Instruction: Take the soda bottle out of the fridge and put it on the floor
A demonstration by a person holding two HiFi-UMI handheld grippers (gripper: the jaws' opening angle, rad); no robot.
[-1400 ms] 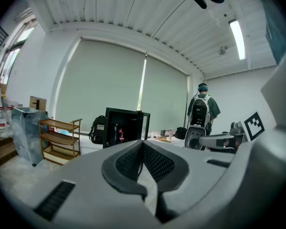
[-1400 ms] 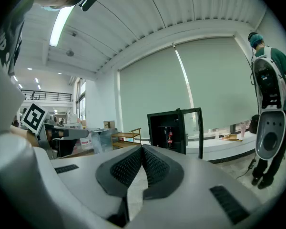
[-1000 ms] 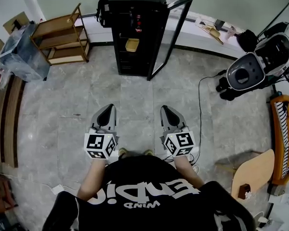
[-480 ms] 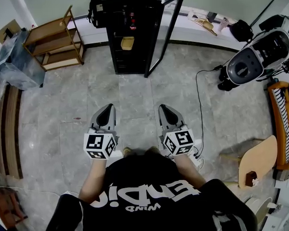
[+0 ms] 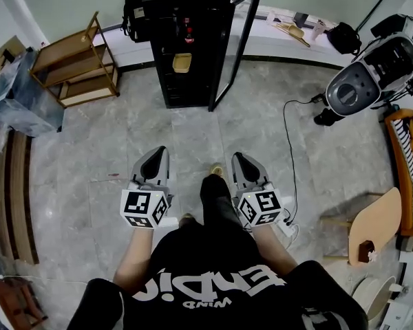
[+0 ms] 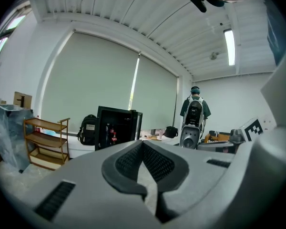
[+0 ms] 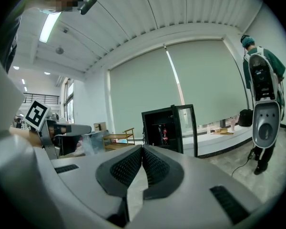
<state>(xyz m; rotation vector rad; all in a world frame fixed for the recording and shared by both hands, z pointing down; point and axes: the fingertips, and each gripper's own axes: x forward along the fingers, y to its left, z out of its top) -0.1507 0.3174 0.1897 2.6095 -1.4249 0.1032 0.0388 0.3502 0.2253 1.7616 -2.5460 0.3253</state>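
L gripper [image 5: 157, 154], R gripper [image 5: 238, 158]: fingers [image 6: 128, 161] together, empty; open fridge [image 5: 186, 5] well ahead.

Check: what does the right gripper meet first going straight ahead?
Nothing close: open floor ahead of the right gripper, then probably the open fridge or its door; depth is unclear.

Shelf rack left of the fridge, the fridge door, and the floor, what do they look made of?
Shelf rack: likely wood, matte tan boards and posts.
Fridge door: see-through pane, probably glass, in a black frame.
Floor: grey marbled tiles, stone or ceramic, visible seams, slight sheen.
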